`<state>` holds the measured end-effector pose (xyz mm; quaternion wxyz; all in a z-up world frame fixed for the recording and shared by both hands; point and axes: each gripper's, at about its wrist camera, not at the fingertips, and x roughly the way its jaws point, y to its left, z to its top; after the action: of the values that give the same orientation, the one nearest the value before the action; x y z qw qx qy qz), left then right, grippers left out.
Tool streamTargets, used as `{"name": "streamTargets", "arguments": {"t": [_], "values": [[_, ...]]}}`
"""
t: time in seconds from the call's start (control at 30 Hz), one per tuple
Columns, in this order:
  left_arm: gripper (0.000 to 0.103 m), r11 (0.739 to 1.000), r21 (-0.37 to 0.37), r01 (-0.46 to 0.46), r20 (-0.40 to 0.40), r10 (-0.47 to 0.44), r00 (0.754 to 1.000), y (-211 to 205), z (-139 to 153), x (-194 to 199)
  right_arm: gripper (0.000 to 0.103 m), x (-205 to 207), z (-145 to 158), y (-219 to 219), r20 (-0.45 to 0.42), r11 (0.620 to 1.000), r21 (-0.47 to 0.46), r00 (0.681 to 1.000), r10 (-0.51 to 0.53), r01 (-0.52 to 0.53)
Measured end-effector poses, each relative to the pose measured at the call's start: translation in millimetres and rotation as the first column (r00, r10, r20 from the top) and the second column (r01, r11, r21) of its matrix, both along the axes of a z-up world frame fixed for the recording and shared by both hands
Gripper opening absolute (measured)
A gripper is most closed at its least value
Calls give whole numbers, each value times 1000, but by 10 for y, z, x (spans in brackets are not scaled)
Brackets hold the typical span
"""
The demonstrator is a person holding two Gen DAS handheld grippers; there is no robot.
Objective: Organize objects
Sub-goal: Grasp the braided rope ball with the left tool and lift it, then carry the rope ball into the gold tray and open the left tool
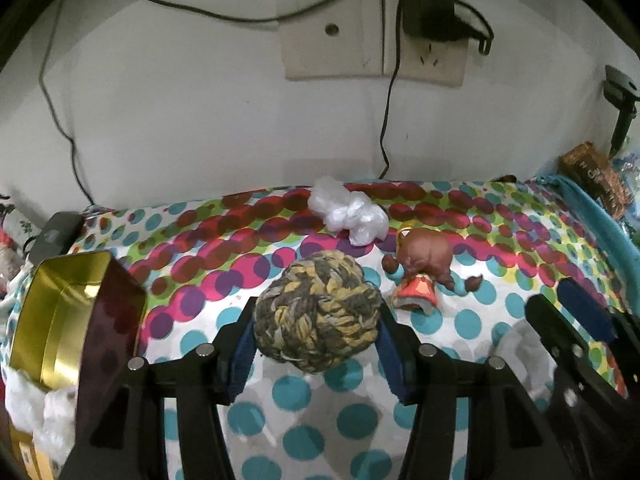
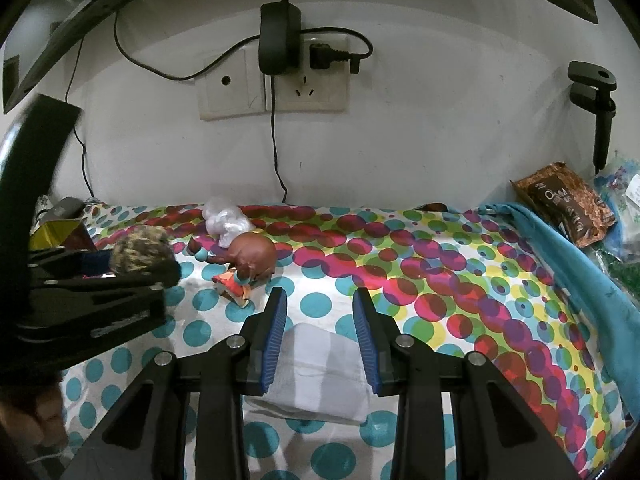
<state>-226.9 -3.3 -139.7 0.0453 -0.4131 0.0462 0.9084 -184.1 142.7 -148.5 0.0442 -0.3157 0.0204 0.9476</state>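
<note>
Spotted cloth (image 1: 192, 272) bears a gold tin (image 1: 60, 316); left fingers (image 1: 390, 352) pinch rope ball (image 1: 316, 312), right fingers (image 2: 276, 320) spread.

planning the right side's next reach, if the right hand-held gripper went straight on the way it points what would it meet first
Nothing stands close ahead of the right hand-held gripper. A folded white cloth lies below its open jaws; beyond is bare dotted bedspread, then the wall. Depth is hard to judge.

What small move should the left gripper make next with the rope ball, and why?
Probably carry the rope ball left toward the open gold tin. The left gripper holds the ball clamped above the dotted cloth, and the tin, open and tilted beside it, looks like the nearest container.
</note>
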Motion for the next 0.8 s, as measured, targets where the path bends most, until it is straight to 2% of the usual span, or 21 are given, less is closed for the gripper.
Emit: {"name": "streamTargets", "arguments": {"t": [0.23, 0.43, 0.5, 0.7, 0.8], "values": [[55, 999, -13, -40, -7, 40, 999, -149, 126, 374, 28, 19, 1, -5, -8, 1000, 13, 1000, -8, 8], [55, 996, -44, -71, -56, 69, 996, -351, 410, 804, 25, 16, 1, -40, -3, 1000, 28, 1000, -2, 2], [55, 996, -29, -83, -57, 82, 995, -439, 490, 912, 20, 3, -2, -51, 1, 1000, 30, 1000, 4, -4], [55, 986, 17, -165, -67, 165, 984, -754, 712, 1245, 19, -3, -5, -47, 1, 1000, 22, 1000, 4, -4], [55, 974, 22, -224, -92, 225, 970, -953, 813, 1437, 20, -5, -8, -51, 1, 1000, 13, 1000, 25, -25]]}}
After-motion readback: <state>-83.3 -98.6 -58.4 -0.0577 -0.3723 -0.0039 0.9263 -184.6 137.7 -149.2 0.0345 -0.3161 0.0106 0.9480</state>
